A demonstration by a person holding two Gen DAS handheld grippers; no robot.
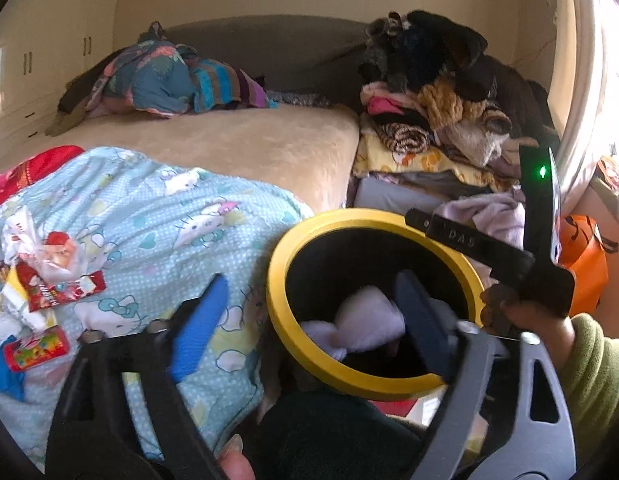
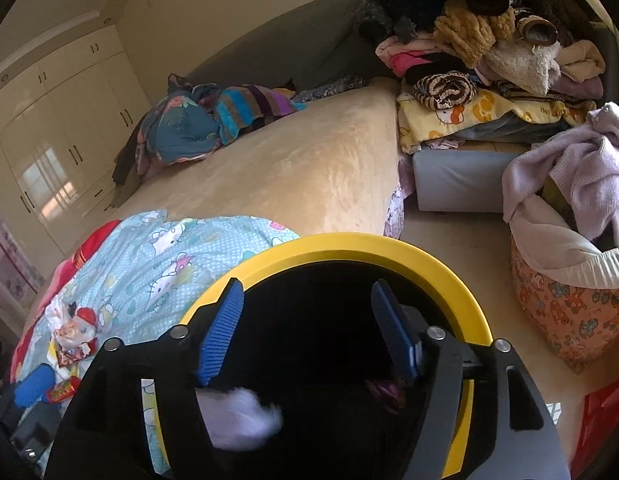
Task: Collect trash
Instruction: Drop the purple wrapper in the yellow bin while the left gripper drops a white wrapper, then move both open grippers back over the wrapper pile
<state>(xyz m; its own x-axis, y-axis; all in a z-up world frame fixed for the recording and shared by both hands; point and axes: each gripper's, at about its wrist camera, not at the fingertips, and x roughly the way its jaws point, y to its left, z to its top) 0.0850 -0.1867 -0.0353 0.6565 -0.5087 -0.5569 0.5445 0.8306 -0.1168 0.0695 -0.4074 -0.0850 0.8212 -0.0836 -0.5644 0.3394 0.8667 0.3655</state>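
A black trash bin with a yellow rim [image 1: 278,280] [image 2: 389,249] stands beside the bed, just under both grippers. My left gripper [image 1: 309,320] is open, one blue finger over the blanket and the other over the bin mouth. Crumpled white paper [image 1: 369,320] lies inside the bin. My right gripper [image 2: 307,334] is open above the bin, with nothing between its pads. Below it the white paper [image 2: 241,420] looks blurred, and a small purple scrap [image 2: 383,390] shows beside it. Santa-print wrappers [image 1: 53,268] [image 2: 75,332] and a red candy tube [image 1: 35,348] [image 2: 61,392] lie on the light-blue blanket [image 1: 157,216].
A beige mattress [image 2: 289,168] stretches back to a bundle of coloured clothes [image 1: 169,80]. A tall heap of clothes [image 2: 469,40] sits at the right. An orange-print laundry basket [image 2: 565,308] stands on the floor. A green-sleeved hand [image 1: 589,360] holds the other gripper. Cream wardrobes [image 2: 49,128] line the left wall.
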